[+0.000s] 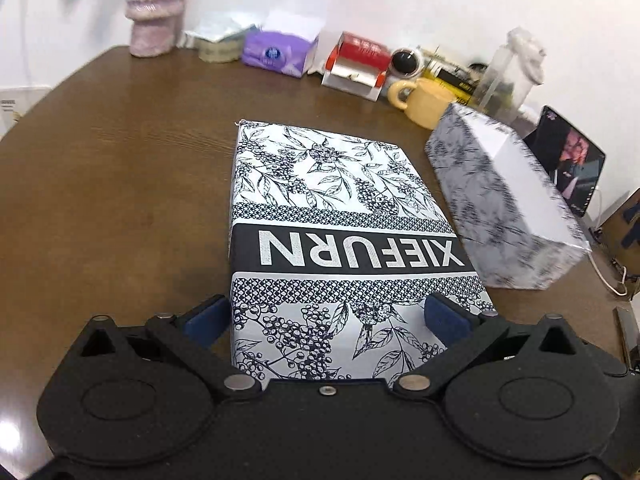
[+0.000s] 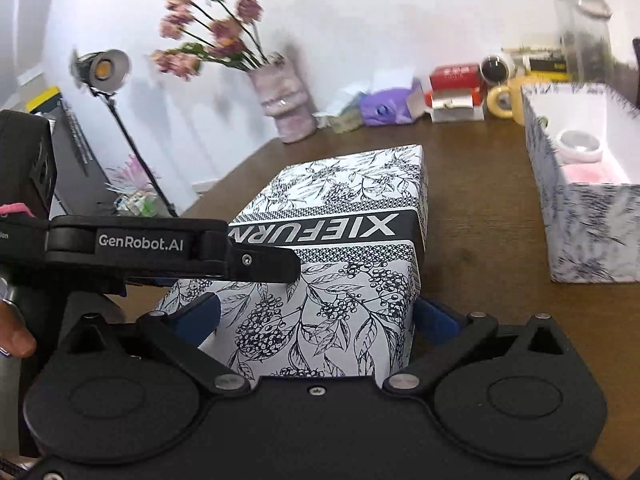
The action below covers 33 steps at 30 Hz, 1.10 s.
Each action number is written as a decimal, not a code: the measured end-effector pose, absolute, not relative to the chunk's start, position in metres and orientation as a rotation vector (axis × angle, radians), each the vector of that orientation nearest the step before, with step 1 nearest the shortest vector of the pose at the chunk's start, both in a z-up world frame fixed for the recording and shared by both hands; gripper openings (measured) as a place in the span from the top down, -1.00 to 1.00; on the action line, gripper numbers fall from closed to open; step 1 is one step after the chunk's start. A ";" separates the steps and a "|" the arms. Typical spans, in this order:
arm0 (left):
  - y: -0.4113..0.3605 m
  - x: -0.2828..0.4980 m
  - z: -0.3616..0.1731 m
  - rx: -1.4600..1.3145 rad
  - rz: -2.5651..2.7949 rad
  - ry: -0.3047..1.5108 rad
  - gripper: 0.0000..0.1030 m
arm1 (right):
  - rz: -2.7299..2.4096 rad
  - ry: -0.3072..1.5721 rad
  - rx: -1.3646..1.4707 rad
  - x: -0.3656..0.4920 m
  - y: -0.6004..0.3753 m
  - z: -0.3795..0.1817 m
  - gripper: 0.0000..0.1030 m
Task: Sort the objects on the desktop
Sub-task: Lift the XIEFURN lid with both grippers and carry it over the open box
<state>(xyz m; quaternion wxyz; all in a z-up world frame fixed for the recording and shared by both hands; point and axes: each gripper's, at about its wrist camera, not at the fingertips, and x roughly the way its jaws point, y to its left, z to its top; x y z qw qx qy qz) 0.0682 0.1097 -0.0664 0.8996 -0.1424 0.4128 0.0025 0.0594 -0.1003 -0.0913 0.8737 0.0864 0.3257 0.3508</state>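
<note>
A long box lid [image 1: 332,208] printed with black leaves and the word XIEFURN lies lengthwise in front of me over the brown table [image 1: 120,184]. My left gripper [image 1: 326,316] holds its near end, one blue pad on each side. From the near corner, my right gripper [image 2: 318,316] also grips the lid [image 2: 340,240]. The left gripper's black arm [image 2: 160,244] reaches across the lid from the left. The matching open box [image 2: 580,216] stands to the right, with a white round item [image 2: 580,146] and something pink [image 2: 588,174] inside.
Along the back wall stand a pink vase [image 2: 284,100] of flowers, a purple tissue pack [image 1: 276,52], a red and white carton [image 1: 356,64], a yellow mug [image 1: 424,100] and a clear jar [image 1: 508,72]. A screen [image 1: 568,164] sits far right, a lamp [image 2: 102,68] left.
</note>
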 end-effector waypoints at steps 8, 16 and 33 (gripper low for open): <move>0.060 -0.022 -0.044 -0.305 0.038 0.754 -1.00 | 0.752 0.591 0.132 -0.024 -0.147 -0.073 -1.00; 0.011 -0.068 -0.049 -0.317 0.001 0.726 -1.00 | 0.714 0.567 0.108 -0.074 -0.196 -0.074 -1.00; -0.073 -0.080 -0.030 -0.253 -0.167 0.623 -1.00 | 0.553 0.421 0.121 -0.100 -0.279 -0.046 -1.00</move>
